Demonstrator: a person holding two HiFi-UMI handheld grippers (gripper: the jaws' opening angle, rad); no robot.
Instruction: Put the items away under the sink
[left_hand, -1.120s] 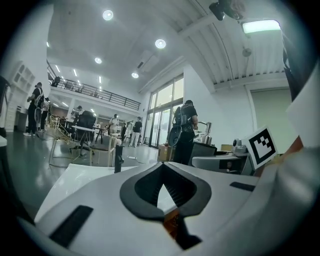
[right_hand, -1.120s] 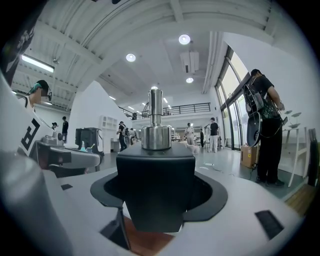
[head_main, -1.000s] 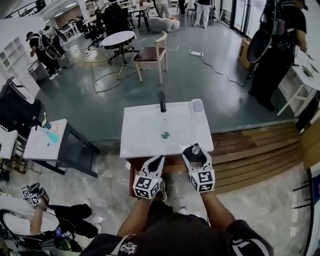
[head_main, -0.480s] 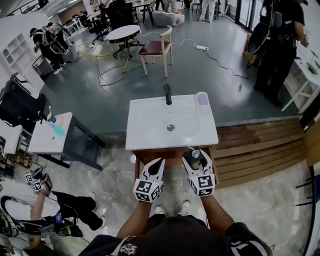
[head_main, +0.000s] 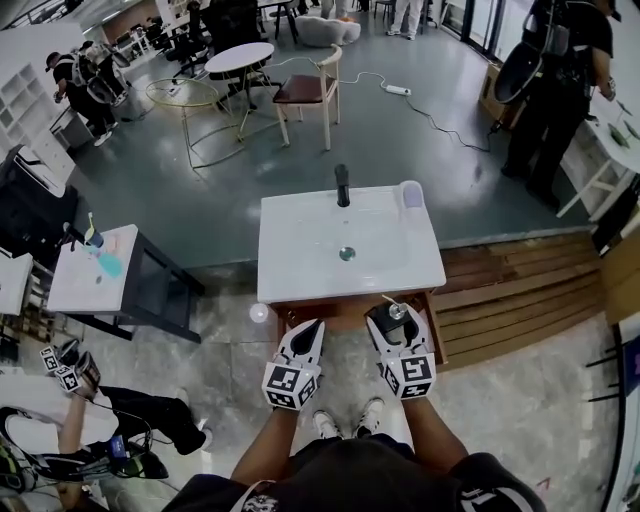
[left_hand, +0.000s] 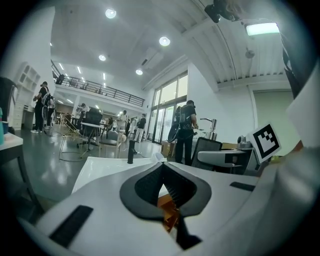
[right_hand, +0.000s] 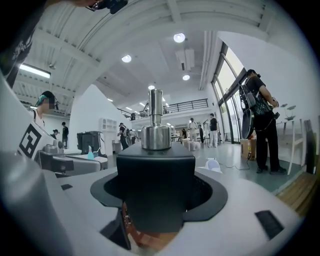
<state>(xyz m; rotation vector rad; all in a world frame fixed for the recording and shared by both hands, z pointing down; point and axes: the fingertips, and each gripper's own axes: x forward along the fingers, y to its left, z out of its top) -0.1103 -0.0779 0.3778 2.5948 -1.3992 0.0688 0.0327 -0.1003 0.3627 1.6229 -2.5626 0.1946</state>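
The right gripper (head_main: 394, 322) pinches a black pump bottle (right_hand: 155, 167) in its fingers (right_hand: 235, 200) just before the sink's (head_main: 300, 275) front edge, the left gripper (head_main: 312, 330) has its fingers pressed together on nothing, and I reckon the tall bottle could knock that edge or slip going down into the cabinet (head_main: 340, 310).

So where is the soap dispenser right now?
The dispenser is clamped in the right gripper, low and right of centre in the head view, just in front of the sink's front edge.

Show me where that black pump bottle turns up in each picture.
Head view: pump bottle low centre, in the right claw.
Left gripper view: pump bottle right of centre.
Right gripper view: pump bottle dead centre, between the jaws.
Shared landmark: standing person in black.
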